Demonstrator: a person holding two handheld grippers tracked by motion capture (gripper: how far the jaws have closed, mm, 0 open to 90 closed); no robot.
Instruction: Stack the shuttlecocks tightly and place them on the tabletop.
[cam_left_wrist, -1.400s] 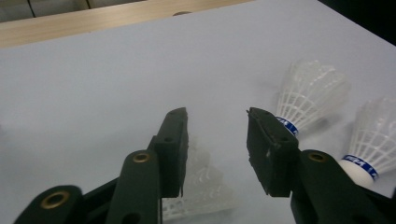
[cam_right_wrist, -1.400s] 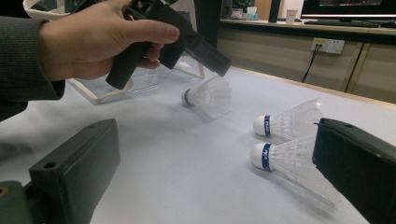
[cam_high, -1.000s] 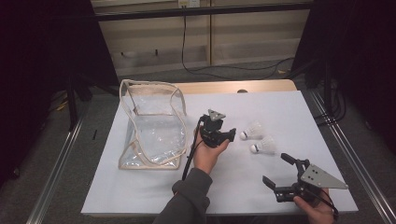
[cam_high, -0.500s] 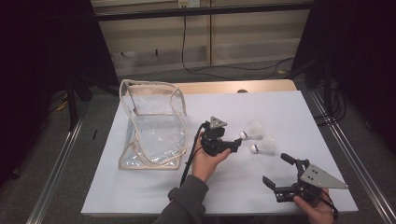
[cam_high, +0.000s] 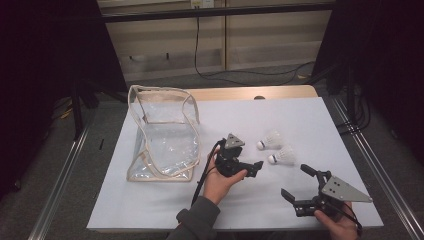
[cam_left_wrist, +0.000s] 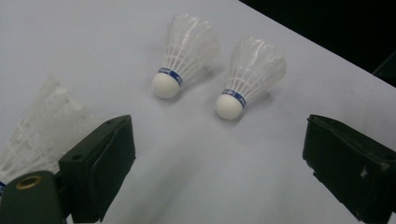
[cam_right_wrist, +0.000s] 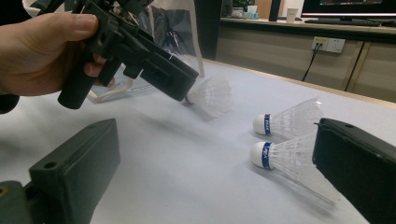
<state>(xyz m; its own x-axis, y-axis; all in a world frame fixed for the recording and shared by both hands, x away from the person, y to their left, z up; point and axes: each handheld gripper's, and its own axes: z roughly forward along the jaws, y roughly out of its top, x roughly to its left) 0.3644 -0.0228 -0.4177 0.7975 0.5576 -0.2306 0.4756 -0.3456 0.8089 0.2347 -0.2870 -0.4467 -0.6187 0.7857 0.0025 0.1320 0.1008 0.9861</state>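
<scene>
The left hand-held gripper (cam_high: 252, 167) hangs low over the white desk (cam_high: 150, 205), just right of the clear plastic bag (cam_high: 162, 132), and its jaws have just been opening; they now stand spread with nothing pressed between them. In the left gripper view, a third shuttlecock (cam_left_wrist: 39, 126) lies on the desk at the outer side of the left-hand jaw, partly hidden behind it, not between the jaws. The right gripper view shows the same one (cam_right_wrist: 212, 95) resting on the desk right at the tip of that gripper. Two more shuttlecocks lie side by side just ahead of the spread jaws, the farther shuttlecock (cam_high: 270, 140) and the nearer shuttlecock (cam_high: 282, 157), corks pointing toward the gripper. The right hand-held gripper (cam_high: 296, 184) sits at the desk's near right corner, jaws spread wide and empty, well apart from the left one.
</scene>
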